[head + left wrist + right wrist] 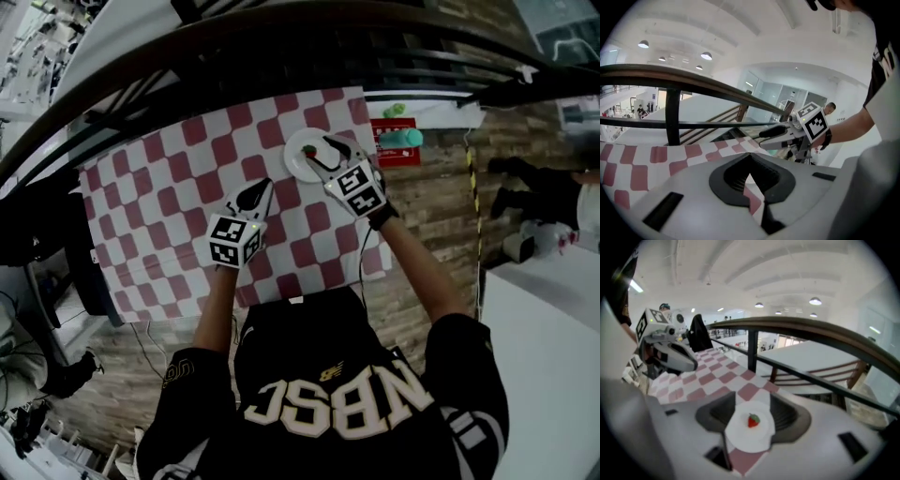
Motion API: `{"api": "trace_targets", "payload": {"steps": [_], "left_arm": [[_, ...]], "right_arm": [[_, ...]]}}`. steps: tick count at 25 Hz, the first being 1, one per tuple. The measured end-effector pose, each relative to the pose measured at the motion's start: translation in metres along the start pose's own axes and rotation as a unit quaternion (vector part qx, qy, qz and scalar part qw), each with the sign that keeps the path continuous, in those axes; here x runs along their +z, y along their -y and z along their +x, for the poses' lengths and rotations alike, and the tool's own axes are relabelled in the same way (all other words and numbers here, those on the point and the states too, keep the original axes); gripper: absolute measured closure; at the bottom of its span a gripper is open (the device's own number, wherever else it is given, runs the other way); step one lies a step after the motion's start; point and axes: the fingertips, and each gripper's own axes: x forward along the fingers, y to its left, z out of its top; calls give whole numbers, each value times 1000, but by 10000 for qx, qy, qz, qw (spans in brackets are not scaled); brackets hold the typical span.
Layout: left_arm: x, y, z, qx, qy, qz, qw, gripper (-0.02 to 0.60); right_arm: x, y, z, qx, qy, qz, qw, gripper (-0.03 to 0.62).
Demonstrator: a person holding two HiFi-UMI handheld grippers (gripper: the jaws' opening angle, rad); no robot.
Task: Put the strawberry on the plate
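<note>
Across the table, the red-and-white checked cloth (pixel 169 206) took up most of the view. A dark handrail (pixel 281 42) curved past its far edge, and wood-plank floor (pixel 431 216) lay to the right. Your black shirt (pixel 328 403) carried big white letters, upside down to the head camera and too warped to read surely. Your left gripper (pixel 261 190) hung over the middle of the cloth, its jaws drawn nearly together on nothing, with only a sliver of cloth showing between them. Your right gripper (pixel 319 152) stood over the white plate (pixel 743 437) near the cloth's far right corner, jaws spread wide and gripping nothing. Just beyond the plate lay a red card (pixel 394 153) with a green object (pixel 401 138) on it; its print was too small to read. The strawberry (pixel 753 420) sat on the plate's middle, between the spread jaws and clear of both.
</note>
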Motion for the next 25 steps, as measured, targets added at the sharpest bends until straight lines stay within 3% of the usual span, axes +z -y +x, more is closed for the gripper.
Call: {"api": "trace_targets", "payload": {"steps": [6,11,14,20,25], "left_arm": [[71,9,-42,138,1013,57,9947,572],[121,18,-80,467,1632,530,9841,572],[147,32,-103,550,1980,707,9761,572],[183,61,-135,491,2381,819,9665,572],[193,76,-151,542,2509,978,9615,572]], "right_arm": [[60,-13,-61,-587,916,667,9918,377],[108,-32,-113,-843,1648,1225,9750,452],[137,-44,-144,-1034,2100,1304,9634,509],[170,-63,-189,-1386,2590,1412,9454,554],[181,-74,-217,-1726,2906,1352,9314,576]]}}
